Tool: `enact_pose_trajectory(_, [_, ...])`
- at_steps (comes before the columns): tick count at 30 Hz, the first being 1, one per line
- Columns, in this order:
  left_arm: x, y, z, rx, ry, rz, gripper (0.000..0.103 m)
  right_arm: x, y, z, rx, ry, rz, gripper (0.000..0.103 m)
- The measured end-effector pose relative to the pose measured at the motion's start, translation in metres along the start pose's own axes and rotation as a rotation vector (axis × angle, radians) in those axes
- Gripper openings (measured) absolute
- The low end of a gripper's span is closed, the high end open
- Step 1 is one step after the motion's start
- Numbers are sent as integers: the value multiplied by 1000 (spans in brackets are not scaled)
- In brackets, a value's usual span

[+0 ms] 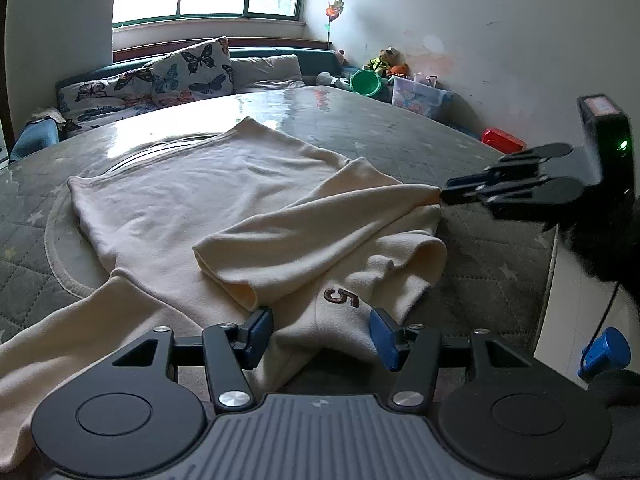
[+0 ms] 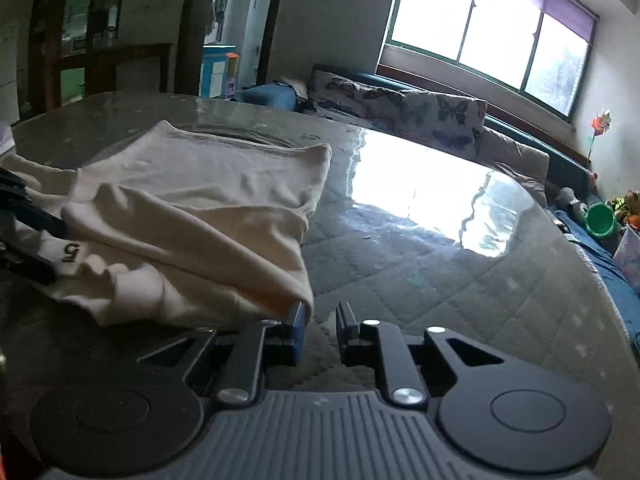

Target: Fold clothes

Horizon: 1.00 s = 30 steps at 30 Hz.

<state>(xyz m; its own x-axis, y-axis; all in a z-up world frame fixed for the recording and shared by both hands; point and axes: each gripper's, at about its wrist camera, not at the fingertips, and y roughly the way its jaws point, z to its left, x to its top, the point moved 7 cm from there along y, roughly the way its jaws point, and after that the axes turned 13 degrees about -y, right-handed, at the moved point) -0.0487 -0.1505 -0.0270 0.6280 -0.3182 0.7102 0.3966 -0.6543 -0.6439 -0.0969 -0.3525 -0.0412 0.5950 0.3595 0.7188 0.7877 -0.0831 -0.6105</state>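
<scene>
A cream sweatshirt [image 1: 192, 196] [image 2: 208, 192] lies spread on the round quilted table [image 1: 400, 132], one sleeve folded across its body. A brown "5" [image 1: 342, 296] marks the cloth near the collar. My left gripper [image 1: 322, 332] is open, its blue pads on either side of that collar part, with cloth lying between them. It shows at the left edge of the right wrist view [image 2: 24, 236]. My right gripper [image 2: 320, 316] [image 1: 442, 196] is at the folded sleeve's edge, jaws a little apart. Bare table shows in the gap and the cloth only touches the left finger.
The table's near right edge [image 1: 548, 280] drops to a pale floor. Behind the table stands a sofa with butterfly cushions [image 1: 192, 68] under a window. Toys, a green bucket [image 1: 366, 82], a plastic box and a red box [image 1: 502, 140] sit along the right wall.
</scene>
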Motion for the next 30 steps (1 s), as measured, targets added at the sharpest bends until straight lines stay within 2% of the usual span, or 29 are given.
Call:
enact_pose_trajectory(4, [2,-3,0,-7,-13,0,58,22,-6,-10,50,48,-61,15])
enact_pose_trajectory(7, [8,-7,1,-1,-27,-17,58,42,10,-8,99,70,-94,16])
enact_pose_trajectory(11, [20,-7,4,25,-43,-44,58,55,46,-8,150,104,-61,19])
enact_pose_trajectory(15, [25,-2,11,37,-65,-39,58,54,64,-10,170,136,-31,21])
enact_pose_trajectory(17, [26,2,11,34,-61,-31,56,50,70,-10,170,147,-24,19])
enact_pose_trajectory(18, [25,5,11,34,-55,-27,55,48,73,-9,167,160,-19,10])
enact_pose_trajectory(19, [25,7,11,34,-50,-23,53,47,74,-12,162,174,-22,6])
enact_pose_trajectory(21, [26,11,12,38,-50,-24,37,45,72,-18,149,197,-34,2])
enact_pose_trajectory(24, [28,13,15,39,-64,-33,22,46,65,-29,84,208,-64,0])
enact_pose_trajectory(27, [30,13,18,40,-77,-43,16,44,64,-44,14,230,-70,0])
enact_pose_trajectory(30, [29,14,21,52,-76,-37,16,39,68,-53,40,270,-55,0])
